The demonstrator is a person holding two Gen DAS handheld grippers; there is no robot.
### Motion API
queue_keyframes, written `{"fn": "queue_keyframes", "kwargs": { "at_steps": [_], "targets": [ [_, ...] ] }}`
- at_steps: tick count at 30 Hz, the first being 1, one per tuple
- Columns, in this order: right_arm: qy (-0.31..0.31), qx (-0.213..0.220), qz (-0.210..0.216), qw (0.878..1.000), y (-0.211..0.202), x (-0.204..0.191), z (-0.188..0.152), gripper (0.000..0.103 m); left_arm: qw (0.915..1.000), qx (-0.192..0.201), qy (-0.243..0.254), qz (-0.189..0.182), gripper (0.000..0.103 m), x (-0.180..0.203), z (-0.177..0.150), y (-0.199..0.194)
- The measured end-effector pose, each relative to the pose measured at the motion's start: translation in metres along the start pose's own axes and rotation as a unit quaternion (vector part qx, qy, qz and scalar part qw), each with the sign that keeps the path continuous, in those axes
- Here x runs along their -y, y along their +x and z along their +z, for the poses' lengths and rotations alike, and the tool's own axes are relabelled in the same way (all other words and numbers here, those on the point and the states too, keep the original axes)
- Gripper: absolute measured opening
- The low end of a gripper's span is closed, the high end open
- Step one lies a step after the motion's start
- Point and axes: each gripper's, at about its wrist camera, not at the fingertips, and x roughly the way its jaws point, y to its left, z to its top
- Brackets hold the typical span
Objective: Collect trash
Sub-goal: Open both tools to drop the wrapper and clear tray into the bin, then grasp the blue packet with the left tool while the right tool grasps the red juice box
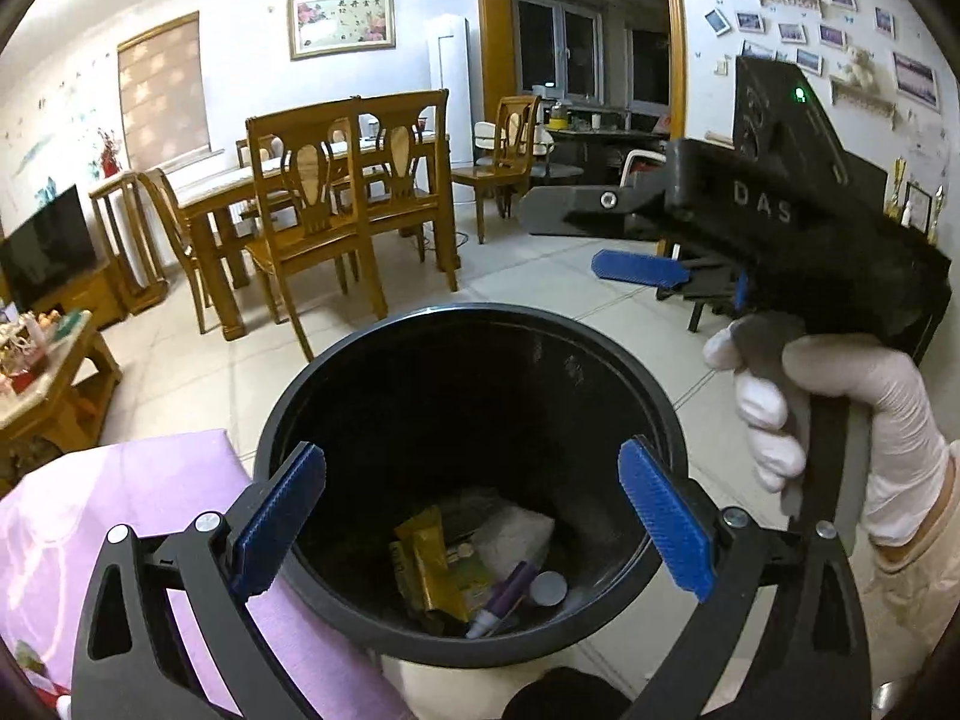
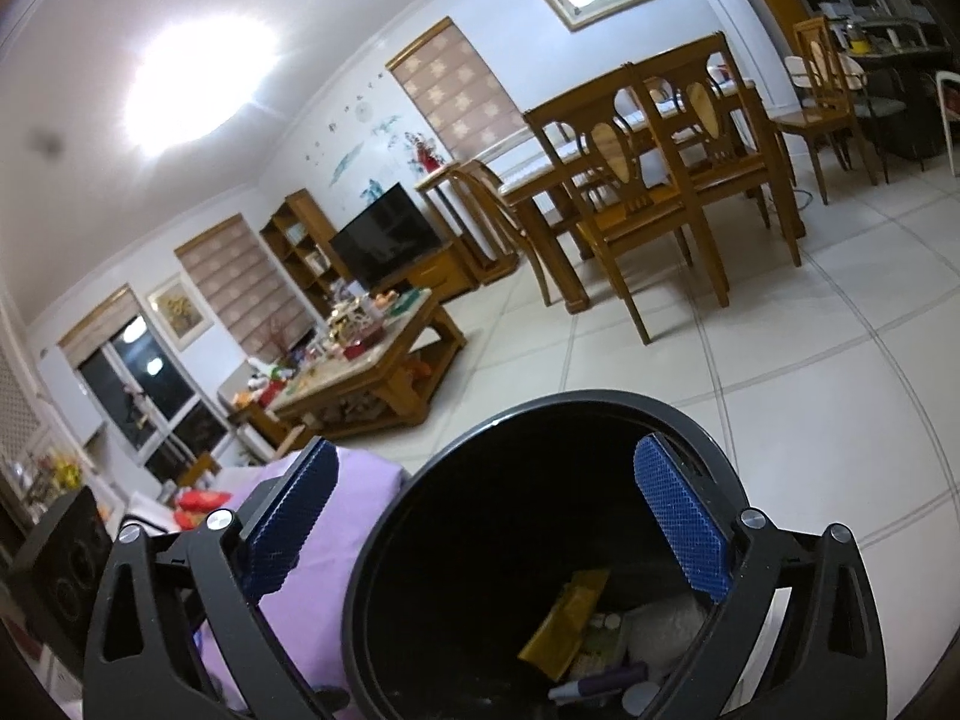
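The trash bin (image 1: 474,468) stands on the tiled floor (image 1: 540,282) just beside a lilac cloth (image 1: 150,498), directly under both my tools, so anything let go drops straight in; it is a round black plastic tub, smooth-walled, and at its bottom lie a gold foil sachet (image 1: 429,564), a crumpled white tissue (image 1: 516,534), a purple-capped tube (image 1: 507,597) and a small white cap (image 1: 549,588); my left gripper (image 1: 474,516) hangs spread wide with nothing between its ribbed blue pads; my right gripper (image 2: 486,522) gapes likewise, empty, held in a white-gloved hand (image 1: 840,414).

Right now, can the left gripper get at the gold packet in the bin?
Probably yes: the left gripper is open above the bin, and the gold packet lies uncovered on top, though deep down.
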Motion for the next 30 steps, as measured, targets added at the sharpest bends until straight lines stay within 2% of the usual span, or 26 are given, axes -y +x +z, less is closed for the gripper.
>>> {"fn": "queue_keyframes", "kwargs": {
  "at_steps": [9,15,22,30],
  "targets": [
    [-0.002,-0.005,-0.001,1.0,0.001,0.0,-0.001,0.098,0.9999,0.009,-0.006,0.002,0.098,-0.006,-0.002,-0.016],
    [-0.008,-0.011,-0.002,1.0,0.004,-0.017,-0.01,0.098,0.9997,0.02,-0.012,-0.001,0.098,-0.006,-0.003,-0.027],
    [-0.023,-0.02,0.004,1.0,0.015,-0.051,-0.013,0.098,0.9991,0.033,-0.025,0.006,0.098,-0.025,-0.014,-0.047],
    [-0.077,-0.041,0.029,0.996,0.045,-0.12,-0.027,0.098,0.9957,0.032,-0.068,0.055,0.098,-0.077,-0.047,-0.09]
  ]
}}
